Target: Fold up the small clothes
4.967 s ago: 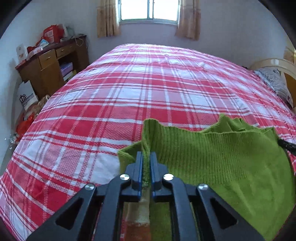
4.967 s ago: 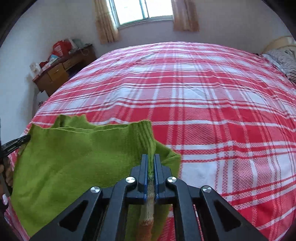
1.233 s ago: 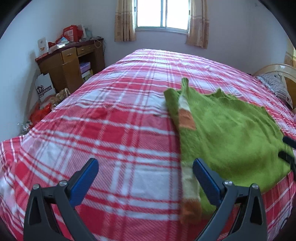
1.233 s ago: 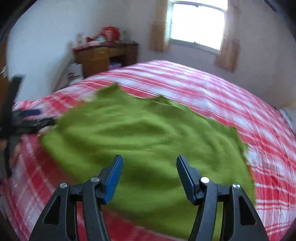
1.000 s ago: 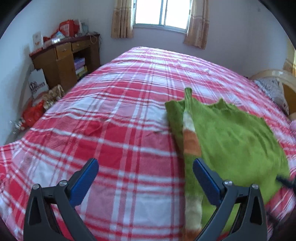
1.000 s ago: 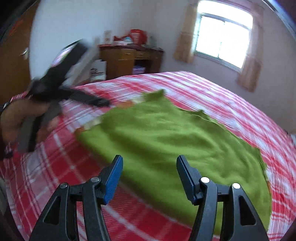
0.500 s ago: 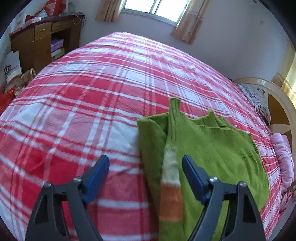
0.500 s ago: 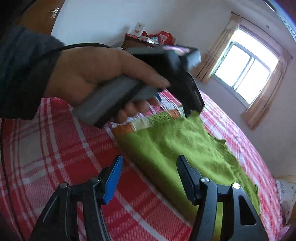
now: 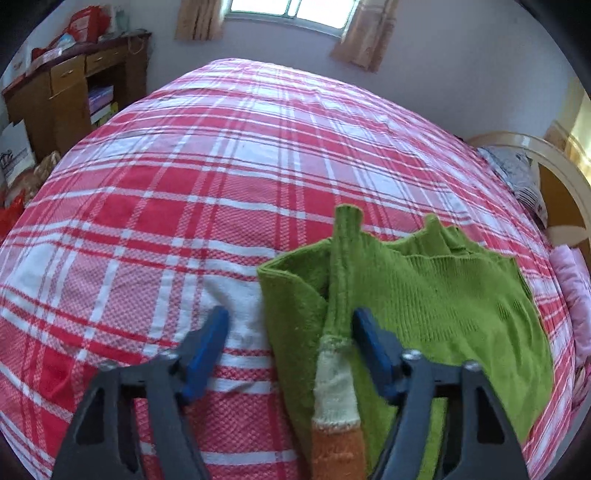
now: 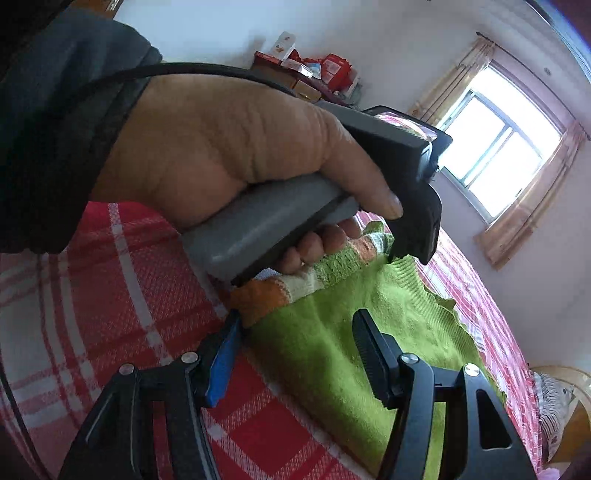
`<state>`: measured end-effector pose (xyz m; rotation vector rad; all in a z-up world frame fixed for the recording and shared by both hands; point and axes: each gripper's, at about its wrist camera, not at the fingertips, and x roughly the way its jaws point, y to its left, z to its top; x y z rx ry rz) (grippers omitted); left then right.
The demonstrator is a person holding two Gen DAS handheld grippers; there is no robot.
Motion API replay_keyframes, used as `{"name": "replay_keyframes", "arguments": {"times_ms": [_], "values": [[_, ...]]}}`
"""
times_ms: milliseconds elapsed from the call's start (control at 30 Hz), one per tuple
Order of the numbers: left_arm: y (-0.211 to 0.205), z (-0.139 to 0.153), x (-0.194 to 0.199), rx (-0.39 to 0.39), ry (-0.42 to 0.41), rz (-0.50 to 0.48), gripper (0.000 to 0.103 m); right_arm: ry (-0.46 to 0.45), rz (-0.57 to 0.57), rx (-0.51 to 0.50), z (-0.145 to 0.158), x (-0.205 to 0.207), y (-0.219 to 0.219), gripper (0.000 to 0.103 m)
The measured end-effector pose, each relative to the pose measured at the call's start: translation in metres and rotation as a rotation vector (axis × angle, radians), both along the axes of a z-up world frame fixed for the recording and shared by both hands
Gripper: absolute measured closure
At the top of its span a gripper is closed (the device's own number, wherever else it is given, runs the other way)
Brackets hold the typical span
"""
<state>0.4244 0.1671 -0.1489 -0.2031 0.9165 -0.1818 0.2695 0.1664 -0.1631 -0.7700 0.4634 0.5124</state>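
Observation:
A green knit sweater (image 9: 443, 306) lies flat on the red plaid bed (image 9: 221, 184). Its sleeve (image 9: 338, 325), green with a cream and orange cuff, lies folded along the sweater's left side. My left gripper (image 9: 290, 339) is open, low over the sweater's left edge, jaws astride the sleeve. In the right wrist view the sweater (image 10: 332, 350) lies ahead, and my right gripper (image 10: 295, 350) is open over its near corner by the orange cuff (image 10: 266, 295). The hand holding the left gripper (image 10: 236, 155) fills the upper left there.
A wooden desk (image 9: 66, 96) with clutter stands at the far left, with bags on the floor beside it. A window (image 9: 284, 9) with curtains is in the far wall. A headboard (image 9: 546, 173) and pillows (image 9: 517, 173) are at the right.
My left gripper has dropped lower and moved right, over the sweater's sleeve, and narrowed a little. My right gripper has swung left toward the cuff corner, close to the other hand.

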Motion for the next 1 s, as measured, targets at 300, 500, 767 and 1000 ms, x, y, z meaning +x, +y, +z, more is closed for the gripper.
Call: {"name": "replay_keyframes", "arguments": {"times_ms": [300, 500, 767, 1000], "values": [[0.020, -0.006, 0.003, -0.224, 0.033, -0.006, 0.087, 0.034, 0.038, 0.015, 0.005, -0.004, 0.000, 0.091], [0.026, 0.002, 0.000, -0.273, 0.041, 0.008, 0.089, 0.079, 0.038, 0.170, 0.026, -0.004, -0.029, 0.094], [0.021, 0.028, -0.007, -0.330, 0.013, 0.022, 0.089, 0.150, -0.003, 0.408, 0.051, 0.006, -0.083, 0.094], [-0.006, 0.062, -0.009, -0.322, -0.039, -0.001, 0.090, 0.186, -0.023, 0.573, 0.070, 0.006, -0.135, 0.094]]}}
